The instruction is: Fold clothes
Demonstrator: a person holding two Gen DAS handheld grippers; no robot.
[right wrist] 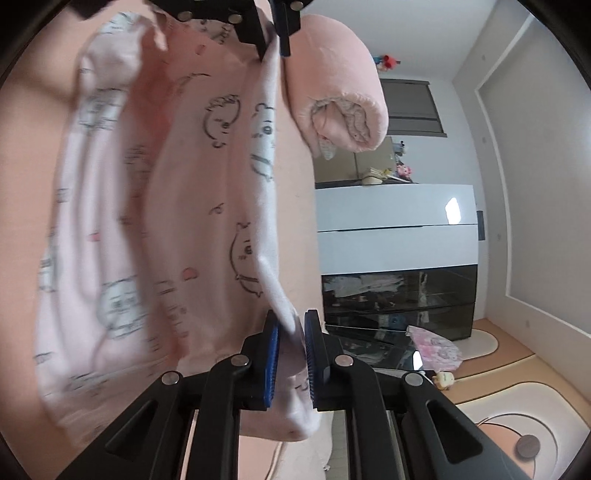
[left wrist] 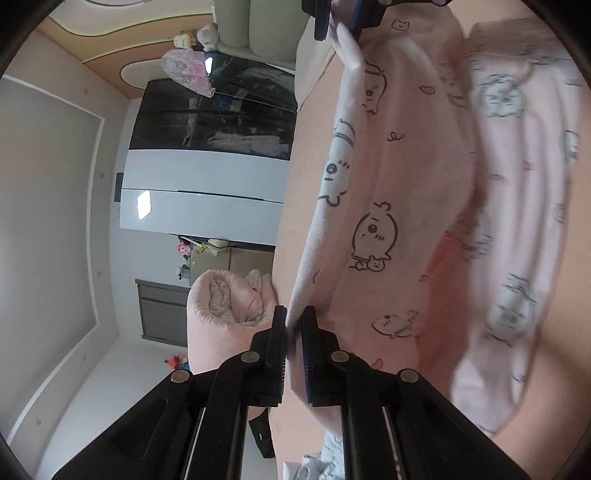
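Observation:
A pale pink garment [left wrist: 413, 206] printed with cartoon animals hangs stretched between both grippers, lifted over a peach bed sheet [left wrist: 306, 158]. My left gripper [left wrist: 294, 321] is shut on one edge of the cloth, which is pinched between its blue pads. My right gripper [right wrist: 291, 328] grips the opposite edge of the garment [right wrist: 177, 206], with cloth bunched between its pads. Each gripper also shows at the top of the other's view: the right gripper [left wrist: 338, 18] and the left gripper [right wrist: 275, 33]. The lower part of the garment is blurred.
A rolled pink blanket [right wrist: 336, 96] lies on the bed beside the left gripper. A white and black glossy cabinet [right wrist: 397, 258] stands along the wall. A pink patterned item [right wrist: 437, 349] and small toys lie on the floor mat [right wrist: 509, 406].

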